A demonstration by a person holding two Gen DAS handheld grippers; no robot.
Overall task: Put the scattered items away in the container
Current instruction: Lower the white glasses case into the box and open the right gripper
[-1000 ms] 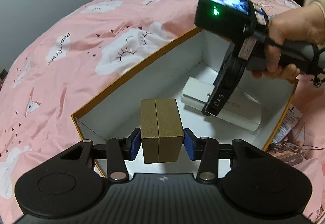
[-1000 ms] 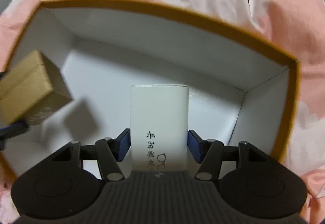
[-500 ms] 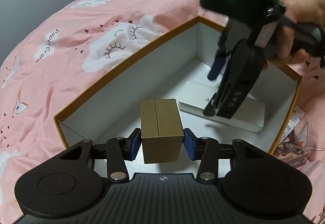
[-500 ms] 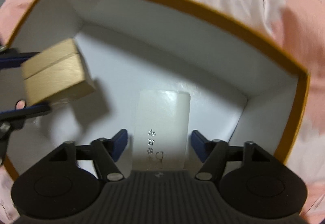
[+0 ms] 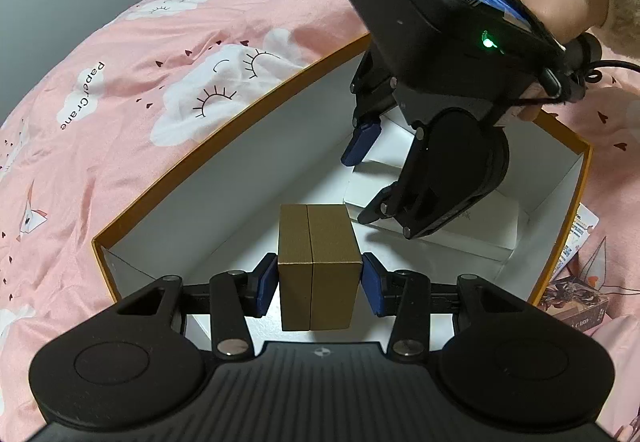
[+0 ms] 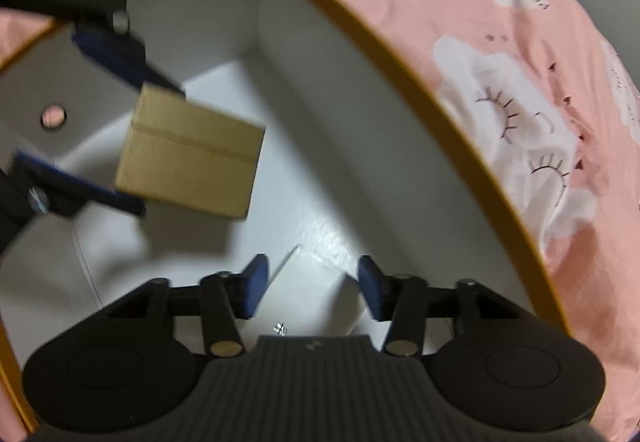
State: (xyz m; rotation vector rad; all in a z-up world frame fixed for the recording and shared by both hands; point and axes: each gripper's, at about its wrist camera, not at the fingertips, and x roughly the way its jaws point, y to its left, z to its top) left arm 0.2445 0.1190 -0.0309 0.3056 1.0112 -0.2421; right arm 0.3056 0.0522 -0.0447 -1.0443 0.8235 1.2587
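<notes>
Gold box (image 5: pixel 316 266) hangs clamped between the left gripper (image 5: pixel 318 282) fingers above the white container (image 5: pixel 224 177), poised for lowering. Right gripper (image 6: pixel 310 288) is closing, empty, over the white case (image 5: pixel 472 230) lying inside — only the left view shows leftover items on the bed (image 5: pixel 120 89).

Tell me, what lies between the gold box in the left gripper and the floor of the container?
Nothing: the gold box, clamped in the left gripper, hangs over bare white floor of the container. The right wrist view shows only its shadow beneath.
</notes>
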